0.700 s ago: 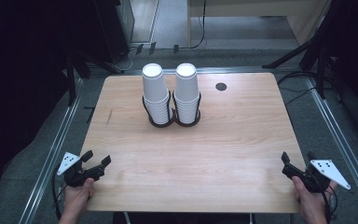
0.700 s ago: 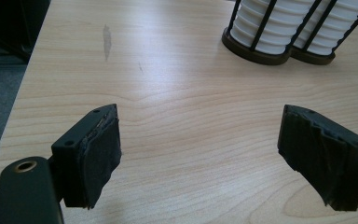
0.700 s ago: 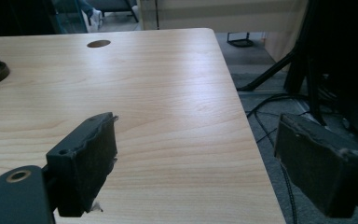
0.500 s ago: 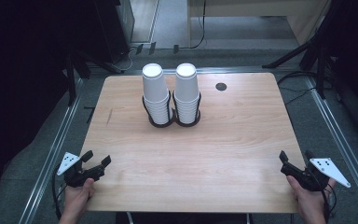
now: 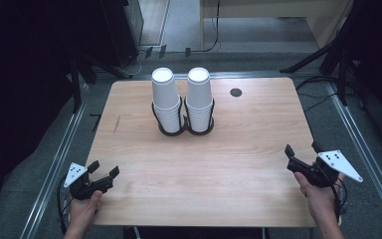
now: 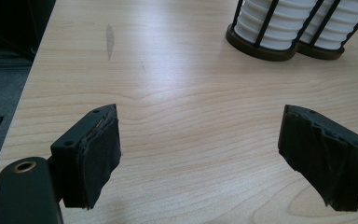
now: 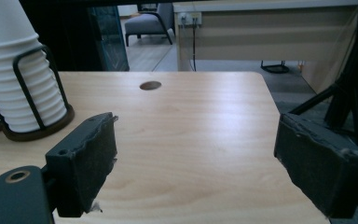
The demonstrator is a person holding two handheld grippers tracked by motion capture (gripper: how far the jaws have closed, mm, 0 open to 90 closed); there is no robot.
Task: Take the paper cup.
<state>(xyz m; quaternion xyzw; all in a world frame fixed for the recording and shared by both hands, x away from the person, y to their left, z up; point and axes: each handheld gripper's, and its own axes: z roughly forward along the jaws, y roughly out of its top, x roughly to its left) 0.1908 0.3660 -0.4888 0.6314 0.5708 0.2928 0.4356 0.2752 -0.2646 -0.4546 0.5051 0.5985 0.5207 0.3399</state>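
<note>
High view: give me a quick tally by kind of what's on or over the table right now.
Stacks of white paper cups: 2
Black wire cup holders: 2
Handheld grippers, jaws open and empty: 2
Total: 6

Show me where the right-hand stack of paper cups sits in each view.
High view: right cup stack, far centre of the table.
Left gripper view: its ribbed base, top right corner.
Right gripper view: the stack at the left edge.
Shared landmark: black wire holder ringing the stack.
</note>
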